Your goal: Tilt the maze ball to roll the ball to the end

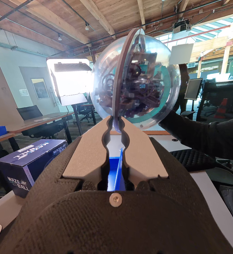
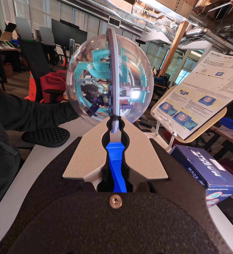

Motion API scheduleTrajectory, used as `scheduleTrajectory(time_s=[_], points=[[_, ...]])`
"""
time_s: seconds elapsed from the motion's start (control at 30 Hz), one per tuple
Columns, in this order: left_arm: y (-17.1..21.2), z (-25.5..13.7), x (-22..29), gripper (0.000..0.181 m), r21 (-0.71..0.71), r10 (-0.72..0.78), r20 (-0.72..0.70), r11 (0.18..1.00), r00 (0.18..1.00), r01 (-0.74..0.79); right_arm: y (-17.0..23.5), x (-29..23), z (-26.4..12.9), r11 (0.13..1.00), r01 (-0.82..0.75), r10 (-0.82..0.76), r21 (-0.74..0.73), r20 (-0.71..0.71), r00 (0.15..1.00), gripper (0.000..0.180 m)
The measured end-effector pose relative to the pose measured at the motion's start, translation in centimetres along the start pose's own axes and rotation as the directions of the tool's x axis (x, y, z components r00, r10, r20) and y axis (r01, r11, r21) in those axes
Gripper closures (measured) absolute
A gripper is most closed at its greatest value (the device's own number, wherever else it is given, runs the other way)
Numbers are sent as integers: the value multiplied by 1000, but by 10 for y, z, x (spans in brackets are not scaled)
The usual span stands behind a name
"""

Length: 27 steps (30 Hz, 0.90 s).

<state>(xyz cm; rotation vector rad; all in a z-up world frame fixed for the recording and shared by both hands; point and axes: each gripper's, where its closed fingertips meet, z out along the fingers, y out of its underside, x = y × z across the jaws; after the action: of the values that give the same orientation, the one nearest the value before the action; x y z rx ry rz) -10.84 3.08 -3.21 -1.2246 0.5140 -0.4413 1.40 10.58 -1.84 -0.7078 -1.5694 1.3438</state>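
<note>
Your left tongs point(image 1: 116, 119) and right tongs point(image 2: 115, 119) each pinch the flat rim of the maze ball point(image 1: 135, 81) from opposite sides. The sphere sits just beyond both tips, rim upright; tilt both hands together.

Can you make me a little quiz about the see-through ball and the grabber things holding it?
1. True or false: the maze ball is lifted above the table.
2. Which part of the ball do the left gripper and right gripper pinch? A) the clear shell B) the flat rim around its middle C) a cyan track
3. Fill in: the box beside the table edge is dark ____.

Key: 1 true. 2 B. 3 blue.
</note>
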Motion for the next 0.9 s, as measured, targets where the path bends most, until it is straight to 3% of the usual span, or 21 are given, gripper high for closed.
scheduleTrajectory(time_s=[0.4,0.9], points=[[-28,-2,2,173,33,68,6,997,998,-68,2,0,6,996,-2,2,89,-1,1000,172],[-33,-4,7,173,-2,65,14,998,998,-65,14,-3,8,990,-77,74,117,26,997,172]])
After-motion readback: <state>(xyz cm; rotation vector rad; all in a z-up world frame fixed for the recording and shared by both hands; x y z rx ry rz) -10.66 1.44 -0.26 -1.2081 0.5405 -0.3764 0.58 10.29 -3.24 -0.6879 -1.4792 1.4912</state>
